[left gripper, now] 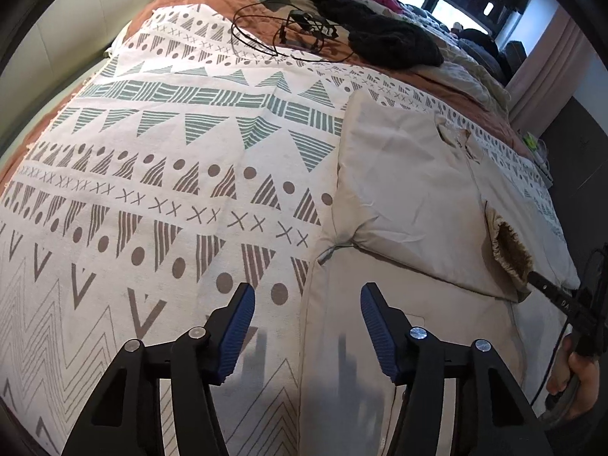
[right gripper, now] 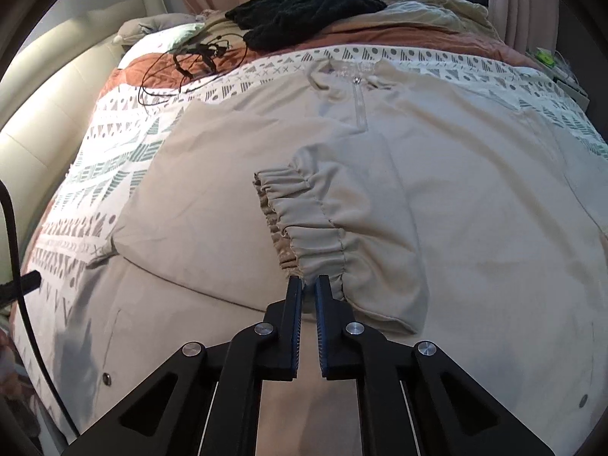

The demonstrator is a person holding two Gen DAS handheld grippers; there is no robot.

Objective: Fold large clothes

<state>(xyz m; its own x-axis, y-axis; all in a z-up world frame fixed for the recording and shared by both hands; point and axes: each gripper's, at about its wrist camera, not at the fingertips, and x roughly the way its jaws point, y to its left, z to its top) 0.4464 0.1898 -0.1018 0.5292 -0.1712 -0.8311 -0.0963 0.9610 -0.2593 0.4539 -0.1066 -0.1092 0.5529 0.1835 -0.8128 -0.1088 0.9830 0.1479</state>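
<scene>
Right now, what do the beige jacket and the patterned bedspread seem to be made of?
Beige jacket: probably a thin, smooth synthetic weave with a matte finish; it creases softly and gathers tightly at the elastic cuff. Patterned bedspread: likely woven cotton, matte, with a slightly coarse look; the exact fibre is unclear.

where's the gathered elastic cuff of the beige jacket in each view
Left wrist view: the cuff sits at the right edge, with the right tongs' black tip at its lower end.
Right wrist view: the cuff is in the centre, just above the right tongs, which pinch its lower end.
Shared landmark: the black knit garment at the bed's far side.
</scene>
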